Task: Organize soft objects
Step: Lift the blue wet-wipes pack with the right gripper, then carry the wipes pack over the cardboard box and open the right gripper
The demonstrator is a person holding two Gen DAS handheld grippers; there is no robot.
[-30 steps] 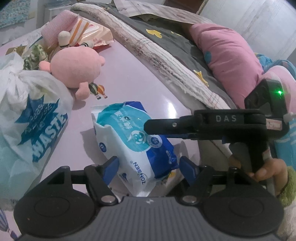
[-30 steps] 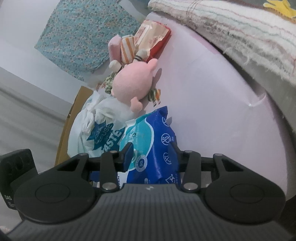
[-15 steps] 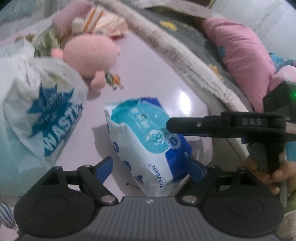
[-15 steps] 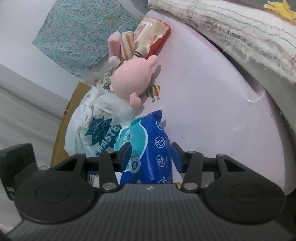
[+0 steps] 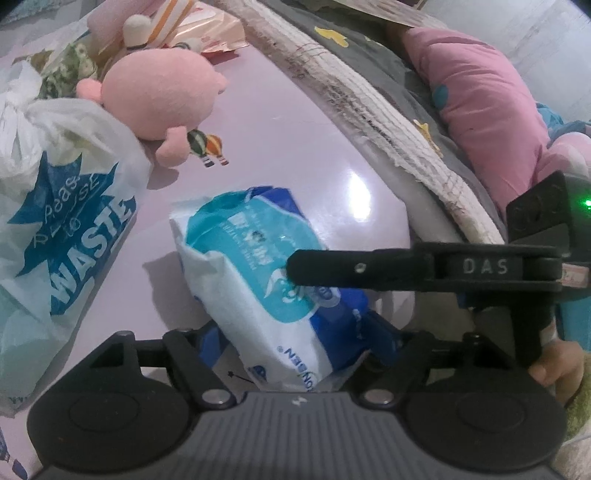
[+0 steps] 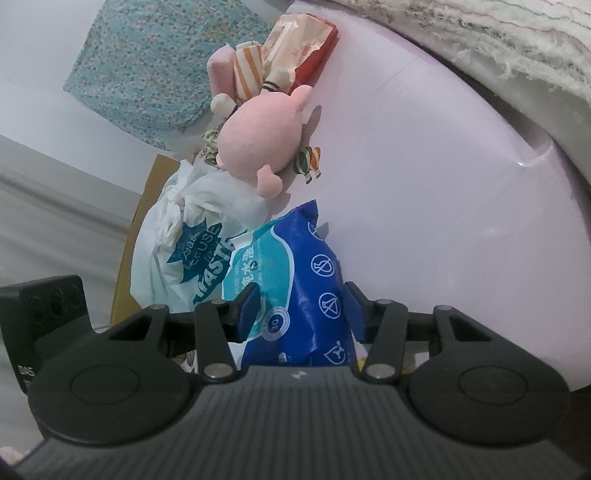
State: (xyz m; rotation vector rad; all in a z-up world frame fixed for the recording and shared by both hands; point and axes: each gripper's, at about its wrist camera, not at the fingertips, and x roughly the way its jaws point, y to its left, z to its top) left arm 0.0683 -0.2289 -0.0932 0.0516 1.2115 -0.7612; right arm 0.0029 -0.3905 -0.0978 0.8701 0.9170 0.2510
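A blue and white wet-wipes pack stands tilted on the pale pink tabletop. My left gripper straddles its near end. The jaws are closing, the blue pads sit close to the pack's sides, and I see no clear squeeze. My right gripper is shut on the same pack. In the left wrist view one of its fingers lies across the pack's top. A pink plush toy lies farther back, also in the right wrist view.
A knotted white plastic bag printed WASTE sits left of the pack. Snack packets and small toys crowd behind the plush. Bedding and a pink pillow border the right. A hand holds the right gripper. A cardboard box stands beyond the bag.
The left gripper has come closer over the pack, which now fills more of its view. Its jaws widened, then narrowed. The right gripper's pads spread slightly on the pack and it stayed in place.
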